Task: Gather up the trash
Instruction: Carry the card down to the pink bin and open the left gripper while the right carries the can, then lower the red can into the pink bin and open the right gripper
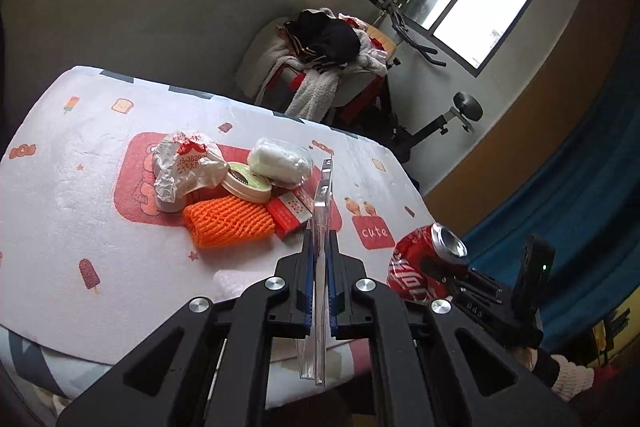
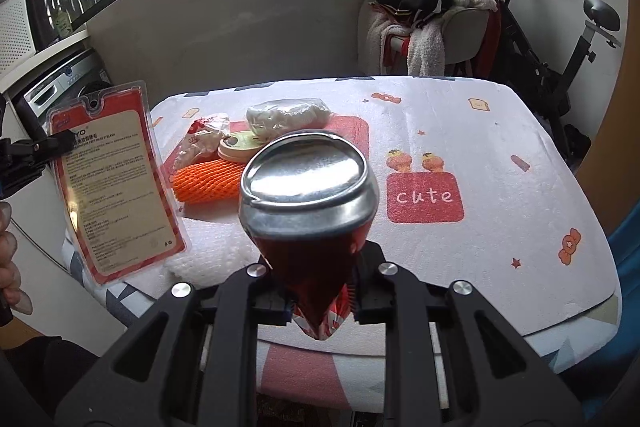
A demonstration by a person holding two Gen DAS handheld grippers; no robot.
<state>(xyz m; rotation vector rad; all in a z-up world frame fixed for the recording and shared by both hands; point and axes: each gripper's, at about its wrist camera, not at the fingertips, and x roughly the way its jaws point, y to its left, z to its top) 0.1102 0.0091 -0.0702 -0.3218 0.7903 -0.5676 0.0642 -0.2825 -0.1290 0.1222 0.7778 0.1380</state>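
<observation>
Here the left tool (image 1: 319, 259) pinches a clear blister pack (image 1: 320, 227); the right tool (image 2: 320, 291) clamps a crushed can (image 2: 310, 195).

foam net (image 1: 229, 222) before tape roll (image 1: 246, 182), on table (image 1: 72, 187).

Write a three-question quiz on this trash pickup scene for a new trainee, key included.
1. True or false: the right gripper holds a crushed red soda can.
2. What does the left gripper hold? A) the orange foam net B) a clear plastic package C) the round tin
3. Fill in: the word printed on the red patch of the tablecloth is ____.

Key
1. True; its silver end faces the right wrist camera.
2. B; it is pinched edge-on between the fingers.
3. cute
</observation>
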